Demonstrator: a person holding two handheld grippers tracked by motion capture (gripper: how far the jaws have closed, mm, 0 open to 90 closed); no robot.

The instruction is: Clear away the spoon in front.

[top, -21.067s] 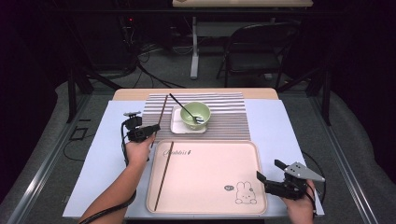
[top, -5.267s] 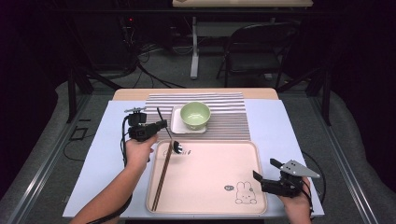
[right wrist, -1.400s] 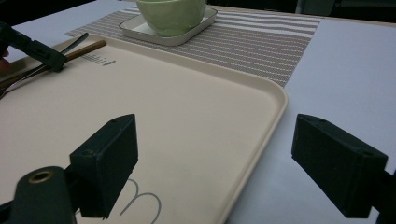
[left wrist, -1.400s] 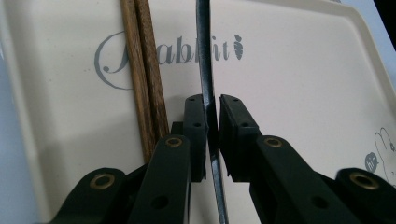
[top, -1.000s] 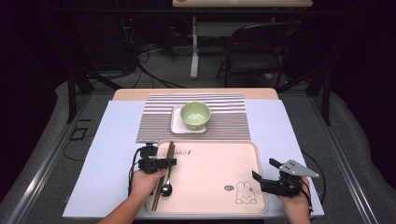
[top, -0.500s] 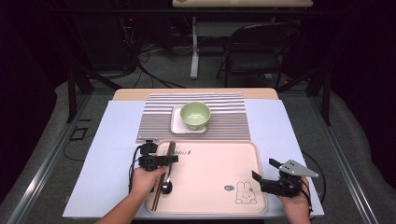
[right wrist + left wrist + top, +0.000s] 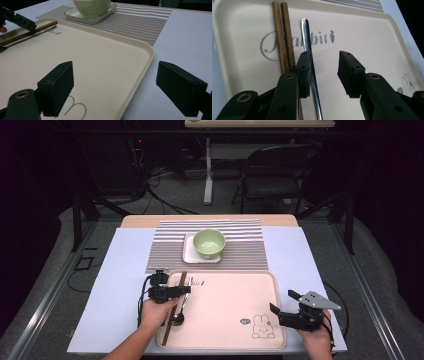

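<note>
The cream tray (image 7: 367,32) carries the one wording that can be read: a grey script word printed across its floor, ending in "bit" with a small carrot drawn after it. Its large looping first letter and the letters next to it lie partly under the wooden chopsticks (image 7: 284,37) and the metal spoon handle (image 7: 306,35), so it reads most likely as "Rabbit". In the high view the same print is too small to read.
</note>
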